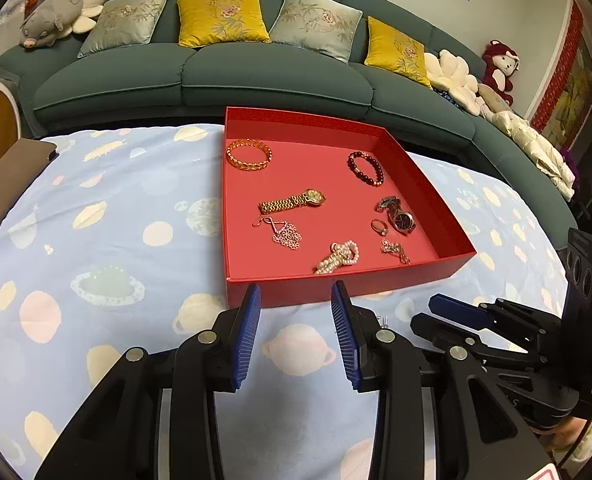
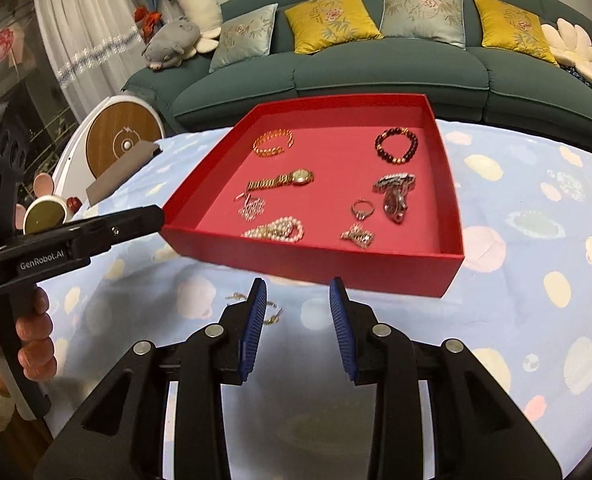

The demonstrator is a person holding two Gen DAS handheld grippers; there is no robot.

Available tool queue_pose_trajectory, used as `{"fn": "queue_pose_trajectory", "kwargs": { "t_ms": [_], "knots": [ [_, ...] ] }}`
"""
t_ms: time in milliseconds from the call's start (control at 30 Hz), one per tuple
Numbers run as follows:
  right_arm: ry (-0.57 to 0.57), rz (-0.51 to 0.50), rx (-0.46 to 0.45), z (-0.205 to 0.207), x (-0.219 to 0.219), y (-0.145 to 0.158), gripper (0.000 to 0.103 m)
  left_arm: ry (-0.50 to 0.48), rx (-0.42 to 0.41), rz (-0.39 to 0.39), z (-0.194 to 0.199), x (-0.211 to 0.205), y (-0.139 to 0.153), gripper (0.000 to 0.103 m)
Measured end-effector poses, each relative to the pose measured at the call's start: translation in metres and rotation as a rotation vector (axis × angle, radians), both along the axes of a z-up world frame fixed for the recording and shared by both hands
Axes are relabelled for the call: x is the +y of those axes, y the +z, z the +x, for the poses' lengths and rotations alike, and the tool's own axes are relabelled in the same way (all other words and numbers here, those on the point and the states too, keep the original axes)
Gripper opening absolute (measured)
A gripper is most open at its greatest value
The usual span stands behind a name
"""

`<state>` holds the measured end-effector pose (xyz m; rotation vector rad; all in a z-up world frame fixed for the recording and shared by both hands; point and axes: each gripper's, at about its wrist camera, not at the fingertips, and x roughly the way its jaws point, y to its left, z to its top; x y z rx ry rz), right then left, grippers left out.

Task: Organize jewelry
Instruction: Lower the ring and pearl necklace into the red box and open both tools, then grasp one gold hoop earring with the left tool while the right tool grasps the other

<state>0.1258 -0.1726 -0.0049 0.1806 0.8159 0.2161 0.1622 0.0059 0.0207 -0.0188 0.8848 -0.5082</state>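
Both grippers' fingers (image 1: 251, 312) spread and empty (earring (image 2: 271, 316) just beside right gripper (image 2: 298, 320)): straddle it squarely before pinching, then lift into red tray (image 2: 308, 264).

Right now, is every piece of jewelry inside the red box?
No: in the right wrist view a small gold piece lies on the patterned cloth in front of the red box.

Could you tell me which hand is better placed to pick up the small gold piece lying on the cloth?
Probably the right. The gold piece lies just beside the right gripper's left finger, in plain view; from the left gripper it is mostly hidden. Both stand open and empty.
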Motion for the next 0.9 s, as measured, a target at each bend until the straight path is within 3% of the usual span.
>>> {"fn": "queue_pose_trajectory", "kwargs": {
  "t_ms": [733, 900],
  "knots": [
    [0.053, -0.063, 0.066, 0.008, 0.035, -0.027, 0.032, -0.05, 0.037, 0.026, -0.011, -0.008, -0.011, 0.034],
    [0.06, -0.119, 0.051, 0.009, 0.044, -0.028, 0.024, -0.059, 0.045, 0.033, -0.011, -0.012, -0.014, 0.034]
  ]
}}
